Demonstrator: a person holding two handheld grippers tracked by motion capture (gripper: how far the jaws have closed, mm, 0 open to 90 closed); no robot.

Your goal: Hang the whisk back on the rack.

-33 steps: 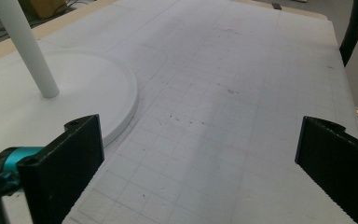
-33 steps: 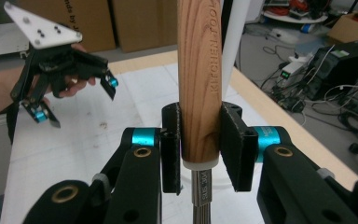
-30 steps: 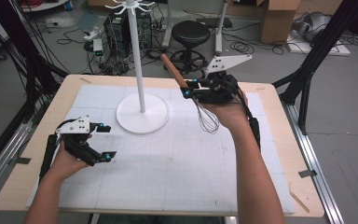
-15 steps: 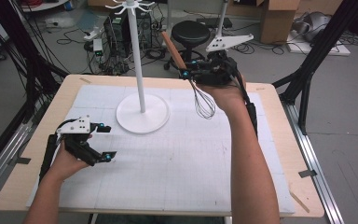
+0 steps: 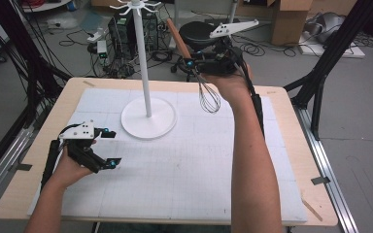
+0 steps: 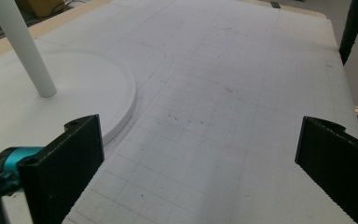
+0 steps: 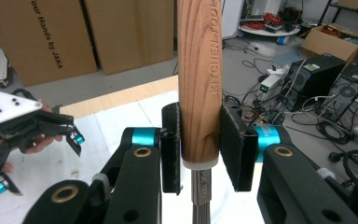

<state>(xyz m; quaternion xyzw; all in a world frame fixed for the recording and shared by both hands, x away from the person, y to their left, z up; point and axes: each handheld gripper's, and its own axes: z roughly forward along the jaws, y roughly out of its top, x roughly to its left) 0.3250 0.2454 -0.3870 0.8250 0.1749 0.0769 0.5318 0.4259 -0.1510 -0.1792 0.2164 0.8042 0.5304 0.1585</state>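
table: wooden table [image 5: 291, 160] under a white gridded mat [image 5: 184, 160], with boxes, cables and computers on the floor beyond its far edge.
whisk: your right gripper [image 5: 209, 60] is clamped on the wooden handle of the whisk [image 5: 208, 94]; in the right gripper view both pads squeeze the handle [image 7: 199, 79] just above its metal collar.
whisk axis: held above the far right part of the mat, handle tip tilted up and to the far left, wire loops hanging down toward you.
stand: white stand [image 5: 148, 116] with a round base, tall pole and hooks [image 5: 135, 7] at the top, left of the whisk.
key relation: the hooks lie left of and higher than your right gripper, with the handle tip already leaning toward them.
nearer hand: your right hand is nearer the hooks by far.
left gripper: your left gripper [image 5: 108, 145] sits at the near left with its jaws spread wide and nothing between them, near the stand's base.
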